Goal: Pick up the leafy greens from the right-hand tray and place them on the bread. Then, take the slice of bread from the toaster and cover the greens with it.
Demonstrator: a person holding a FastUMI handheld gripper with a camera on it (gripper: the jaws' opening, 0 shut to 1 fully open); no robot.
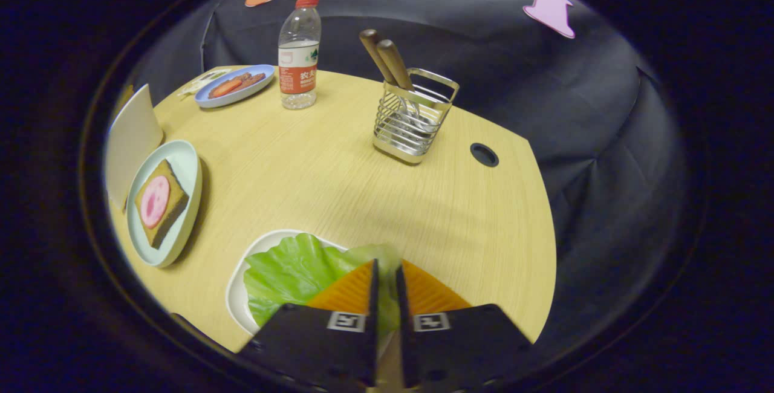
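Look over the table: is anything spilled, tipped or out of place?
Nothing stands out. The bottle and utensil holder stand upright, the bread lies on its plate, and the fingers are nearly closed around the lettuce.

claw (387, 287) closed on leafy greens (290, 275)

Claw (387, 287) angled downward, fingers nearly together, a narrow gap between them, pinching a leaf edge

Soft overhead light falls evenly on the pale wooden round table (338, 187), leaving faint shadows beside the wire metal utensil holder (414, 121) and the clear plastic water bottle (299, 54). Focus is sharp mid-table. Fisheye bending curves the table's rim, and the surroundings fall dim.
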